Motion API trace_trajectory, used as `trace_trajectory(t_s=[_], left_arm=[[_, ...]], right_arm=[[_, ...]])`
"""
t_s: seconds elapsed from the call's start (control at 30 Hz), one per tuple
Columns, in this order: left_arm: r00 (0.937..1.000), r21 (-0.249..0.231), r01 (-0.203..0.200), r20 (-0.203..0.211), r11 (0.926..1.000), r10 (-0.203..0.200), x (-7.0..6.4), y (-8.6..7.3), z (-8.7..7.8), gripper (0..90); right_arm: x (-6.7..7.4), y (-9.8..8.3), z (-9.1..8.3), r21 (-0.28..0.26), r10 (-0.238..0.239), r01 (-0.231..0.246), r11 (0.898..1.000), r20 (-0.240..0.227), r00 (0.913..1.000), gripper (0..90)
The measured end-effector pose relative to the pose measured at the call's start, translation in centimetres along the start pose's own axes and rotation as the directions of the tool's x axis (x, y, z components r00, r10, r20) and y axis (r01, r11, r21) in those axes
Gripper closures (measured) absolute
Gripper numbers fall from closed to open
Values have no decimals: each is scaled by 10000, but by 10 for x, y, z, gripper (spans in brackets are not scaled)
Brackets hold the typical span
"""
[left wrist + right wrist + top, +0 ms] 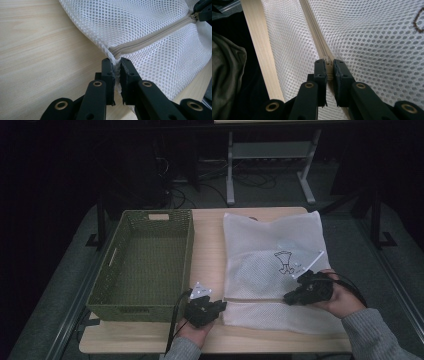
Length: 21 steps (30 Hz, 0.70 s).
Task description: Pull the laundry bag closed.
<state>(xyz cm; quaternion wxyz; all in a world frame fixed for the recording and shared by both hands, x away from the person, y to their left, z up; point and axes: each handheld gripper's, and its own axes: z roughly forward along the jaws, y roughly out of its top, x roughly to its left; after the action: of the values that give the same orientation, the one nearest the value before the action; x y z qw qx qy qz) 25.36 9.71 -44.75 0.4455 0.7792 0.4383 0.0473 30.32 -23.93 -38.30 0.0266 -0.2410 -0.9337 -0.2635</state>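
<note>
1. Wooden table, high view: white mesh bag lies right of the green basket, apart from it.
2. Left gripper view: left gripper is clamped on the bag's corner at the zipper end.
3. Right gripper view: right gripper pinches the zipper pull, jaws nearly closed.

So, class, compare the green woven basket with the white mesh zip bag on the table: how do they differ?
The green woven basket is rigid, with upright walls; the white mesh zip bag is soft and lies flat. The basket stands free of both tools; the bag is pinched by the left tool and the right tool. Both rest on the wooden table.
</note>
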Motion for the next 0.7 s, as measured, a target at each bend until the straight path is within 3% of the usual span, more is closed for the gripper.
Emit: trace_trajectory(t_s=[0.7], left_arm=[[9996, 98, 44, -267, 9999, -41, 6, -4, -8, 828]], right_arm=[[-10, -10, -3, -5, 102, -102, 9999, -99, 9999, 813]])
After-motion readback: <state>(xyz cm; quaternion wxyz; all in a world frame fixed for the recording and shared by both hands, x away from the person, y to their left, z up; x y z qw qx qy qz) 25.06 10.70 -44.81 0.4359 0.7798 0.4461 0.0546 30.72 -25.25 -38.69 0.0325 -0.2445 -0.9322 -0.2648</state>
